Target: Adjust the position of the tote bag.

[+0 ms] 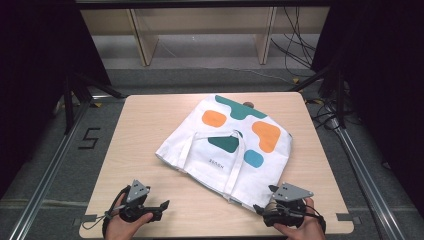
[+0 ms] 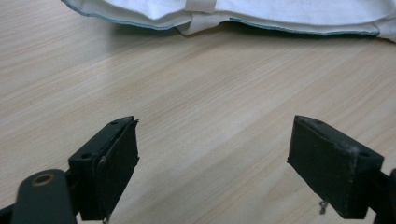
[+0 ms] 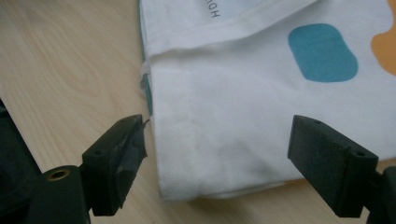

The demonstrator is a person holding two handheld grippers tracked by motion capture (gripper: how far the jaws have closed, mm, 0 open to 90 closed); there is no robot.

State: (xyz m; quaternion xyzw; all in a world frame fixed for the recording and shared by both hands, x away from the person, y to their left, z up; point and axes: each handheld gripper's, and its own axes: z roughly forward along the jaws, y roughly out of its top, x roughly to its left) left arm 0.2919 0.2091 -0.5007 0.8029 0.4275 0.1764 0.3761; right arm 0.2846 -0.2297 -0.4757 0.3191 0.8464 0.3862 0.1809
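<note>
a white tote bag (image 1: 227,147) with teal, orange and blue patches is laid flat and skewed across the middle of the tabletop (image 1: 145,125), its mouth and two handles (image 1: 235,165) turned toward the near edge. something small and brown is glimpsed at its far edge, too little to be identified.

the left gripper (image 1: 159,206) is held low near the front left of the tabletop, well apart from the bag; in the left gripper view its fingers (image 2: 114,158) are seen spread wide over bare wood, with the bag's hem (image 2: 280,29) across the top. the right gripper (image 1: 258,208) is held just beside the bag's near right corner; in the right gripper view its fingers (image 3: 123,149) are likewise wide apart, with that corner (image 3: 205,186) lying between them but not yet pinched.

the work is judged to be at its start, with a grasp of the bag's edge to come. several risks are foreseen. if the right fingers are closed too high, only the top layer may be caught, so the bag would be opened rather than lifted or folded. if they are closed too shallowly at the corner, the cloth may slip out. since the left gripper is far off, a one-sided pull would drag and bunch the bag across the smooth tabletop. a loose handle could also be snagged.
</note>
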